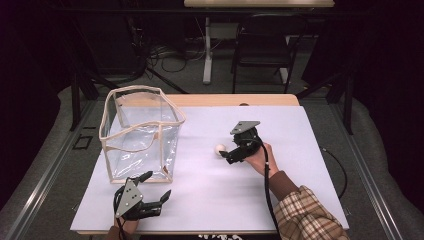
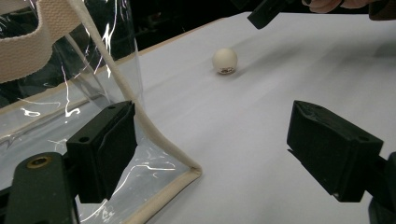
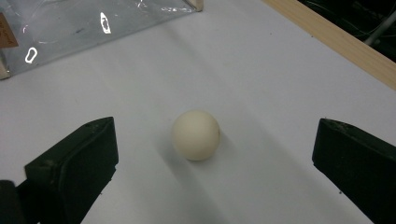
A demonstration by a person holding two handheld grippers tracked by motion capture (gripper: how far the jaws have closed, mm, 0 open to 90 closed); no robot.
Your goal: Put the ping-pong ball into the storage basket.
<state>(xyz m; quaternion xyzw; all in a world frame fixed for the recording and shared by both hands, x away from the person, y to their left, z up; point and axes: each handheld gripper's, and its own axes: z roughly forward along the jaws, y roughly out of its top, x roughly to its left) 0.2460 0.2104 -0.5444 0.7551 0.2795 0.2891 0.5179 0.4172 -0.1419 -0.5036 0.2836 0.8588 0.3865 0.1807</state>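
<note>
Ball: we see a small cream ball (image 1: 220, 149) resting on the white sheet (image 1: 280, 135) that covers the desk, near the middle of the desk and somewhat toward the far edge. It lies apart from everything; nothing touches it. In the left gripper view a dark mark shows low on its side (image 2: 225, 61).

Right gripper: we note the right gripper (image 1: 228, 154) held low just beside the ball, on the side toward the desk's right edge, pointing at it. Jaws spread wide; in the right gripper view the ball (image 3: 195, 135) sits between the two black jaws and a little ahead of them, clear of both. The gripper's own point there falls about (image 3: 215, 158).

Left gripper: we find the left gripper (image 1: 157, 186) near the desk's front left corner. Jaws spread wide, pinching nothing. In the left gripper view (image 2: 224, 154) one jaw stands right at the bag's near bottom corner; we cannot tell whether it touches the plastic.

Clear bag: a see-through plastic bag (image 1: 142, 135) with cream fabric trim stands upright and open-mouthed on the left half of the desk, toward the far left corner. The ball lies outside it, well apart toward the right.

Desk: a pale wooden edge (image 1: 235, 100) shows beyond the sheet at the far side.

Person: a plaid sleeve (image 1: 310, 215) enters at the front right corner.
</note>
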